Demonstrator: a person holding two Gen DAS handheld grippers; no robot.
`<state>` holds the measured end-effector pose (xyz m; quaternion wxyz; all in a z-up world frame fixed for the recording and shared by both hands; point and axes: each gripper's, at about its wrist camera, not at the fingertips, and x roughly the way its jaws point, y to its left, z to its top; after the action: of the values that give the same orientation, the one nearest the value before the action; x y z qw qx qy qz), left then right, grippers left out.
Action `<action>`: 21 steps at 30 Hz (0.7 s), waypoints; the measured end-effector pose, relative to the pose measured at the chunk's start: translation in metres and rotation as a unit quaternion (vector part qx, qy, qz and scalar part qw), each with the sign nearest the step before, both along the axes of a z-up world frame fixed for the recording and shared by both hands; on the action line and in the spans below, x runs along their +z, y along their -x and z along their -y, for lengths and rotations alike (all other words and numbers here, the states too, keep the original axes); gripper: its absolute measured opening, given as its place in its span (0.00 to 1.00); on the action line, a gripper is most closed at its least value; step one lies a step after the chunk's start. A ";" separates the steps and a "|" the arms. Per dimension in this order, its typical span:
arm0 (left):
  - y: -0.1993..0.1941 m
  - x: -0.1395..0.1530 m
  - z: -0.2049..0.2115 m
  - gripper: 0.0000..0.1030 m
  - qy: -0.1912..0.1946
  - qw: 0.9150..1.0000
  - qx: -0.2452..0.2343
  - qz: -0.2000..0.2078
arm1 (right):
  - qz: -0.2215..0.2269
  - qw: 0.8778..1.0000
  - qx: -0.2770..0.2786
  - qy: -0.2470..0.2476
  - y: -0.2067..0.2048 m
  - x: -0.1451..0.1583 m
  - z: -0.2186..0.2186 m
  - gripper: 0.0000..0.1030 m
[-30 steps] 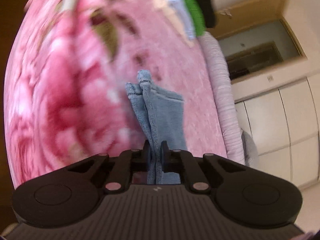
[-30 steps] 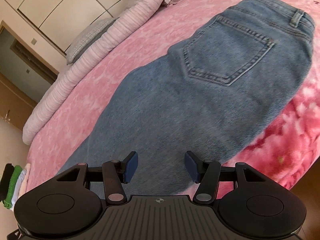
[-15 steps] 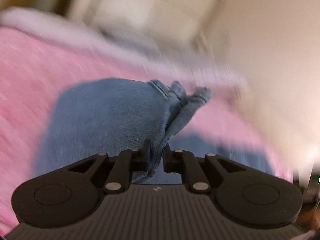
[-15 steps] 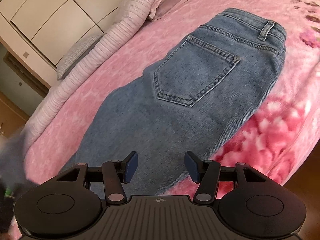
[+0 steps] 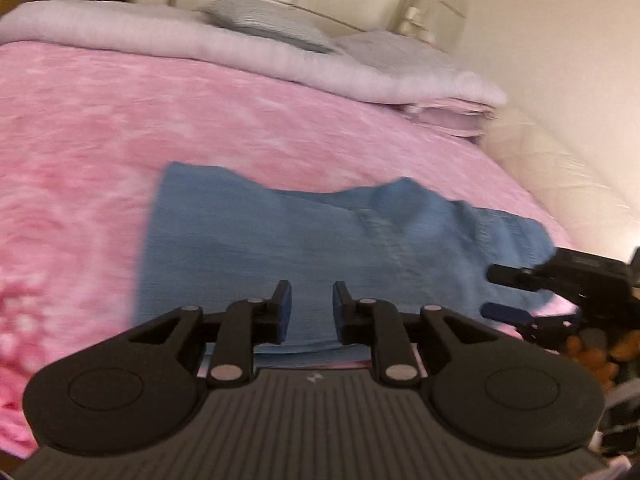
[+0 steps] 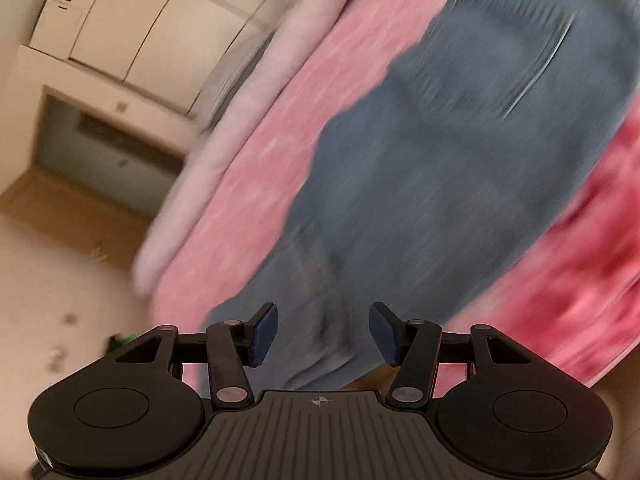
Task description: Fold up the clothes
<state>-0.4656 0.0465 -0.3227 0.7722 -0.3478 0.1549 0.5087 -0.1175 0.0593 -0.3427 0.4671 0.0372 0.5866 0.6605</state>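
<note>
Left wrist view showed the jeans [image 5: 304, 248] lying folded on the pink bed [image 5: 120, 128]; the left tool [image 5: 308, 306] hung over them, fingers apart and empty; the right tool [image 6: 322, 330] was also spread and empty above the blurred denim.

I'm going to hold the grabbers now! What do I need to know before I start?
Left gripper: jaws open, empty, hovering just above the near edge of the jeans.
Right gripper: jaws open, empty, over the jeans at the bed's edge; it shows at the right of the left view too.
Jeans: lying folded over on the pink blanket, top layer a bit bumpy near the far edge.
Done: one fold looks laid down and let go.
Left: probably smooth the bumps, fold the jeans smaller, then tidy them away. Both views are blurry, so check the edges line up first.
</note>
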 end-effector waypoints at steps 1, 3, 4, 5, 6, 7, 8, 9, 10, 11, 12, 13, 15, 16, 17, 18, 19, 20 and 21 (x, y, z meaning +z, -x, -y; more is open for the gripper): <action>0.005 -0.001 -0.001 0.16 0.002 1.000 0.005 0.001 | -0.012 1.000 0.009 0.006 0.006 -0.003 -0.001 0.54; 0.015 -0.002 -0.002 0.16 0.006 1.000 0.016 0.002 | -0.035 0.999 0.014 0.026 0.014 -0.010 -0.004 0.53; 0.019 -0.003 -0.002 0.16 0.009 1.000 0.022 0.003 | -0.052 0.998 0.014 0.036 0.015 -0.014 -0.005 0.52; 0.024 -0.004 -0.003 0.16 0.011 1.000 0.027 0.004 | -0.068 0.997 0.013 0.045 0.016 -0.019 -0.006 0.50; 0.029 -0.005 -0.004 0.16 0.013 0.999 0.033 0.004 | -0.085 0.995 0.012 0.054 0.017 -0.023 -0.007 0.46; 0.034 -0.005 -0.004 0.16 0.015 0.999 0.038 0.005 | -0.096 0.993 0.010 0.063 0.018 -0.027 -0.009 0.43; 0.039 -0.006 -0.005 0.16 0.017 0.999 0.044 0.006 | -0.105 0.992 0.008 0.070 0.019 -0.030 -0.011 0.42; 0.044 -0.007 -0.006 0.16 0.019 0.999 0.049 0.006 | -0.115 0.990 0.007 0.078 0.020 -0.034 -0.013 0.41; 0.049 -0.008 -0.006 0.16 0.021 0.998 0.055 0.007 | -0.120 0.989 0.005 0.084 0.022 -0.037 -0.014 0.40; 0.054 -0.008 -0.007 0.16 0.023 0.998 0.060 0.008 | -0.123 0.988 0.001 0.090 0.024 -0.040 -0.016 0.40; 0.058 -0.009 -0.007 0.16 0.026 0.997 0.066 0.009 | -0.126 0.987 -0.003 0.100 0.026 -0.043 -0.019 0.40; 0.063 -0.010 -0.008 0.16 0.028 0.997 0.071 0.009 | -0.130 0.985 -0.006 0.113 0.028 -0.047 -0.022 0.40; 0.067 -0.011 -0.009 0.16 0.031 0.997 0.075 0.018 | -0.136 0.982 -0.012 0.128 0.031 -0.051 -0.027 0.40; 0.068 -0.012 -0.009 0.16 0.032 0.996 0.077 0.024 | -0.134 0.982 -0.015 0.130 0.032 -0.052 -0.030 0.39; 0.070 -0.013 -0.010 0.16 0.034 0.996 0.078 0.029 | -0.128 0.984 -0.015 0.126 0.033 -0.052 -0.033 0.39; 0.071 -0.014 -0.010 0.16 0.036 0.996 0.080 0.035 | -0.117 0.986 -0.016 0.116 0.035 -0.050 -0.035 0.37; 0.073 -0.015 -0.011 0.16 0.038 0.995 0.081 0.039 | -0.094 0.990 -0.013 0.101 0.037 -0.046 -0.037 0.23; 0.073 -0.013 -0.011 0.16 0.038 0.995 0.083 0.042 | -0.065 0.994 -0.009 0.083 0.040 -0.042 -0.040 0.12; 0.073 -0.010 -0.012 0.16 0.035 0.995 0.082 0.043 | -0.036 0.997 -0.005 0.065 0.044 -0.038 -0.043 0.09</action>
<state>-0.5382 0.0586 -0.3330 0.7213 -0.4077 0.1101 0.5490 -0.1611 0.1025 -0.3807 0.4509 0.0336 0.6444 0.6167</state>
